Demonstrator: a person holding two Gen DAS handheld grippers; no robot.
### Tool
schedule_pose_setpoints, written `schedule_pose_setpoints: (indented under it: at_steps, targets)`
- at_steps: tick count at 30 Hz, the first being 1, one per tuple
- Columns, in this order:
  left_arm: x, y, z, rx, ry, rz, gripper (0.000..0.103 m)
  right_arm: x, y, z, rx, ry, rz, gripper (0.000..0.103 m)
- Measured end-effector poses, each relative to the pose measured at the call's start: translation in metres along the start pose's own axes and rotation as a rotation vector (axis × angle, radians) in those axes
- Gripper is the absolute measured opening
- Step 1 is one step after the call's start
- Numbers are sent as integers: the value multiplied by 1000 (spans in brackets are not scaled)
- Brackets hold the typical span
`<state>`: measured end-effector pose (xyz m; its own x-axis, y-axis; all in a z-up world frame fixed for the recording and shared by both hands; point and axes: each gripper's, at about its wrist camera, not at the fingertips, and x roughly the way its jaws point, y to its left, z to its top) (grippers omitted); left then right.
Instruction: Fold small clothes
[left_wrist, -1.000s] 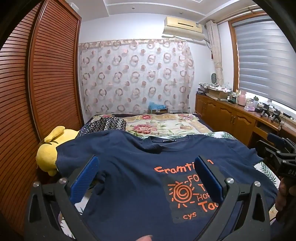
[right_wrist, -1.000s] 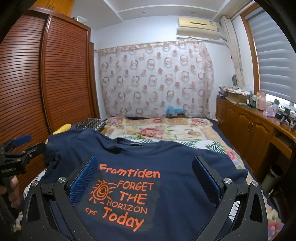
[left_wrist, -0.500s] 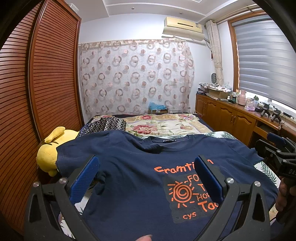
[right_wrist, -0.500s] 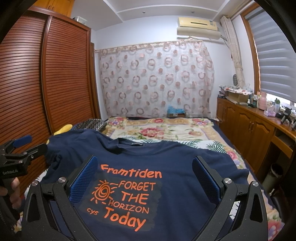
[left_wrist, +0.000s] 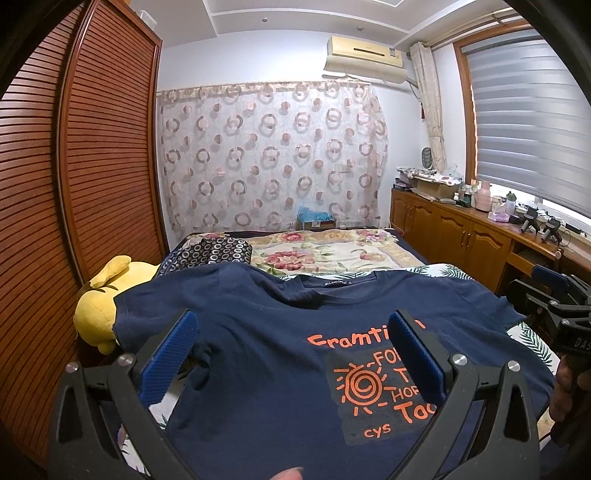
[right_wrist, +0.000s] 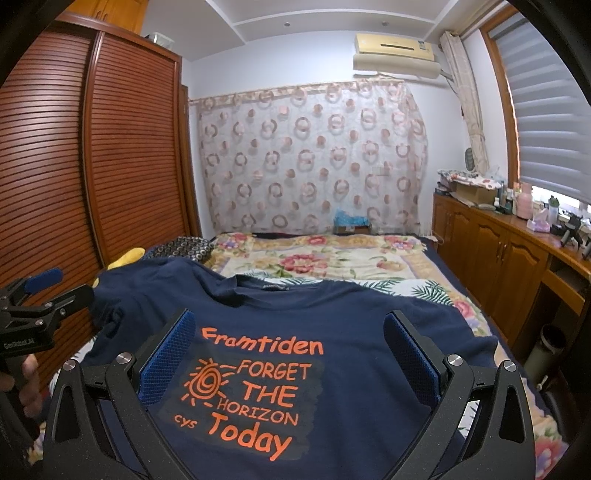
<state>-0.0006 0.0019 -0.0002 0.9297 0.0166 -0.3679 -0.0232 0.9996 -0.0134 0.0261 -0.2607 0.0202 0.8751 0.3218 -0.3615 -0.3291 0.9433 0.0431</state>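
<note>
A navy T-shirt (left_wrist: 266, 350) with orange print lies spread face up on the bed, collar at the far side; it also shows in the right wrist view (right_wrist: 351, 325). My left gripper (left_wrist: 291, 354) is open and empty, hovering above the shirt's left half. My right gripper (right_wrist: 288, 354) is open and empty above the printed chest. Each gripper also shows at the edge of the other's view, the right gripper (left_wrist: 546, 295) at the shirt's right sleeve and the left gripper (right_wrist: 40, 291) at its left sleeve.
The bed (right_wrist: 332, 258) has a floral cover. A yellow plush toy (left_wrist: 99, 310) and a patterned pillow (left_wrist: 218, 251) lie at the left beside the wooden wardrobe (left_wrist: 92, 166). A wooden cabinet (right_wrist: 509, 251) with clutter runs along the right.
Both grippers have shifted very slightly; the shirt and jaws look unchanged.
</note>
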Motion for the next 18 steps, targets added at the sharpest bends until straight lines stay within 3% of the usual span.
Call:
schedule_pose_setpoints:
  at_steps: [18]
  targets:
    - [-2, -1, 0, 3, -3, 2, 103, 0, 1, 0, 1, -1, 0, 103]
